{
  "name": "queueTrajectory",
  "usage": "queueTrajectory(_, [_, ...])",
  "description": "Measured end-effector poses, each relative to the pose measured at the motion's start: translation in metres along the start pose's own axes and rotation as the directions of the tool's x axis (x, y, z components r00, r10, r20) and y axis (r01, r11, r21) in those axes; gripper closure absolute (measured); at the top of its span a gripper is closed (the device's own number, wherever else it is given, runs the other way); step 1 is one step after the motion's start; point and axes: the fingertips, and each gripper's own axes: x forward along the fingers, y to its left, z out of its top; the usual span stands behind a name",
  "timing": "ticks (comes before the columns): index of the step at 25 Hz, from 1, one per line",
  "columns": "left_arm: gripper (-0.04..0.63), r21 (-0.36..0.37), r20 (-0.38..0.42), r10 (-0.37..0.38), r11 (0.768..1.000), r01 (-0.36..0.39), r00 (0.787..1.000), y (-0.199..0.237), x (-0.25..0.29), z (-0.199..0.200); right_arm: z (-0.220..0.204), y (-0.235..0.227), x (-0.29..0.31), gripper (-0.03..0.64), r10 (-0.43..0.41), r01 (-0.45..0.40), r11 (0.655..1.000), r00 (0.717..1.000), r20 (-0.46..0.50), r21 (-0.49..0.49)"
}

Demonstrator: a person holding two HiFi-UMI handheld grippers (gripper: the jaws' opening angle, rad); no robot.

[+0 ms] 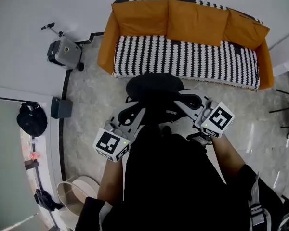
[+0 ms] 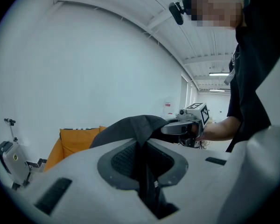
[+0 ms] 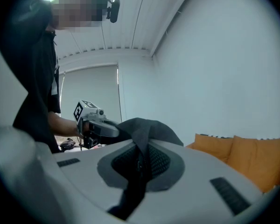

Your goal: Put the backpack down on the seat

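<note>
We held the backpack (image 1: 154,91) in the air, just short of the front edge of the sofa (image 1: 183,57) seat and not yet on it. Our left tongs (image 1: 135,114) and right tongs (image 1: 185,102) were each clamped on a fold of its black fabric. Such thin pinches might slip under the weight, dropping it onto the floor (image 1: 86,109).

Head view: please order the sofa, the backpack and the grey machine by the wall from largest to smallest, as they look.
1. sofa
2. backpack, held nearer the camera, so it looks enlarged
3. grey machine
</note>
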Motion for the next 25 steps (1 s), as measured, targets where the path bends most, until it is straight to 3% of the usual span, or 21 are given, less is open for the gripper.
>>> queueTrajectory(15, [0.541,-0.018,0.009,-0.055,0.998,0.055,0.998,0.038,0.063,0.015,0.004,-0.069,0.007,0.586,-0.041,0.042,0.998,0.999,-0.019,0.056])
queueTrajectory(25, [0.541,-0.022,0.017,-0.124,0.992,0.124,0.992,0.103,0.125,0.038,0.016,-0.152,0.038,0.586,-0.068,0.071,0.995,0.997,-0.047,0.076])
